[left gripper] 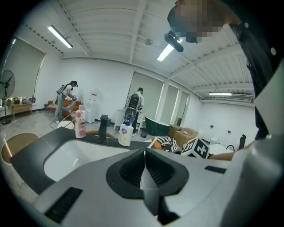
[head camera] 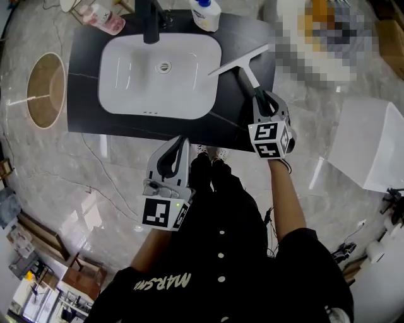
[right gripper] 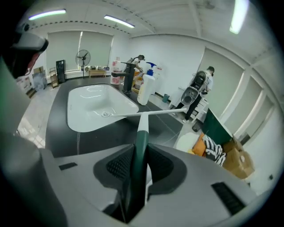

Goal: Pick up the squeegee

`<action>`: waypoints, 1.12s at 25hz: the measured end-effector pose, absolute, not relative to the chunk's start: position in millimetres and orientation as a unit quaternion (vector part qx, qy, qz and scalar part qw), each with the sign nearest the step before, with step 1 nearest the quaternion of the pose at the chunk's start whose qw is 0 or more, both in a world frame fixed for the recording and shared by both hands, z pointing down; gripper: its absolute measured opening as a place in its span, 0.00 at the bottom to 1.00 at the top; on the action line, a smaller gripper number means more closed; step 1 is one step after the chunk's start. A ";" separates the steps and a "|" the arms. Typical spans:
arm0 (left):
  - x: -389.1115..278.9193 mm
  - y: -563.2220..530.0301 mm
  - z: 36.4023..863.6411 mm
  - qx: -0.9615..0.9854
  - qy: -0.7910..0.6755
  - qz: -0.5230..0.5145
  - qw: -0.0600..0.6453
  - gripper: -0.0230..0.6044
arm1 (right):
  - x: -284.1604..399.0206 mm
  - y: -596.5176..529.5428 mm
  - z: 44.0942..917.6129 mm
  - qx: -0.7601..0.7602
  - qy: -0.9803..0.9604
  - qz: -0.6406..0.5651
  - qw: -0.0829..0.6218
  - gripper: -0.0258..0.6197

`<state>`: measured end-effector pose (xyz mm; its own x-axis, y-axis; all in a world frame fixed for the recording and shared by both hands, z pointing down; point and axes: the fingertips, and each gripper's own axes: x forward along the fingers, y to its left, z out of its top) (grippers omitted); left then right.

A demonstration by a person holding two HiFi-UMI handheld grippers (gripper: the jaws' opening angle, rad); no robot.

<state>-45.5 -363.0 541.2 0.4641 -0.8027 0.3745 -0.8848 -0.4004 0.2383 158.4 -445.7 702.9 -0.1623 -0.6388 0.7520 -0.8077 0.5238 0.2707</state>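
Two tongs are in play, but only one has work. The right tongs [head camera: 262,99] are clamped on the dark green handle of the squeegee [head camera: 243,62], with the pads pressing on either side of it. The left tongs [head camera: 182,142] are closed on nothing and hang off the near edge of the surface [head camera: 82,76]. The squeegee sits by the surface's right edge, its pale blade reaching across toward the rim of the sink [head camera: 120,94] (whether the blade has cleared the surface I cannot tell). The grip is low on the handle, so the blade end will want to droop and swing. Best, I judge, to squeeze firmly, raise it straight up with the blade level, and steer clear of the white bottle [head camera: 205,14] at the far edge.
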 end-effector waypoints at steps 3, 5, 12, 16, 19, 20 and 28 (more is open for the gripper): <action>-40.9 -365.3 525.0 0.837 -0.505 0.090 0.191 0.07 | 155.9 -442.2 685.9 0.466 -0.761 0.053 0.449 0.18; -38.6 -365.8 513.6 0.841 -0.503 0.082 0.182 0.07 | 155.9 -439.1 671.6 0.463 -0.765 0.036 0.447 0.18; -36.1 -367.7 477.6 0.850 -0.501 0.057 0.151 0.07 | 154.5 -432.8 597.8 0.470 -0.767 -0.059 0.434 0.18; -34.1 -368.5 450.1 0.856 -0.500 0.039 0.127 0.07 | 145.8 -426.7 547.9 0.475 -0.777 -0.091 0.402 0.18; -33.8 -369.5 430.4 0.859 -0.499 0.024 0.110 0.07 | 142.5 -419.9 512.4 0.488 -0.782 -0.104 0.373 0.18; -34.0 -370.2 424.0 0.860 -0.499 0.019 0.104 0.07 | 141.3 -418.0 501.6 0.493 -0.784 -0.107 0.362 0.18; -37.4 -379.9 374.2 0.860 -0.507 -0.016 0.060 0.07 | 131.0 -399.6 418.6 0.524 -0.802 -0.116 0.261 0.18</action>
